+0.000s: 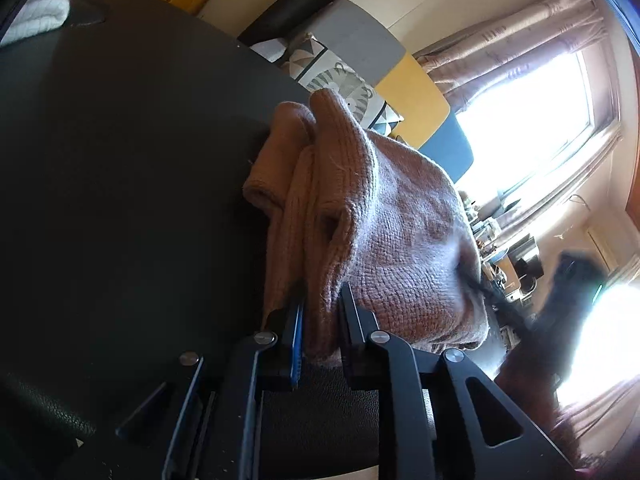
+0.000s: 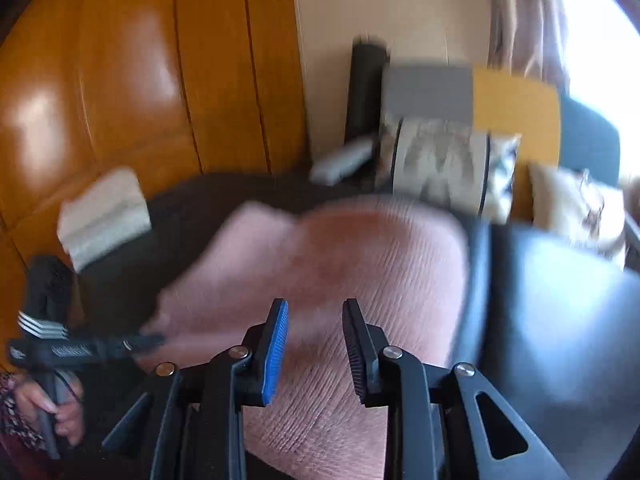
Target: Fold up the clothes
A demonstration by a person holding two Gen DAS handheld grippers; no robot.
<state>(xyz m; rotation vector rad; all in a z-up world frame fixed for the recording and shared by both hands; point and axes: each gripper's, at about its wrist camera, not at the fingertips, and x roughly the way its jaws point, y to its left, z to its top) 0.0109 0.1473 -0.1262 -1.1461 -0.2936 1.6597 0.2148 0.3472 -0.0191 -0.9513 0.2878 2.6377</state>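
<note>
Left gripper (image 1: 320, 320) jaws clamp the pink sweater (image 1: 384, 220) — right gripper (image 2: 316, 344) jaws gape, empty.

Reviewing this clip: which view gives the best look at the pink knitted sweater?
The left wrist view. The pink knitted sweater is sharp there, its knit and bunched folds clear, with an edge pinched in the left gripper. The right wrist view shows more of it spread on the dark surface, but blurred.
</note>
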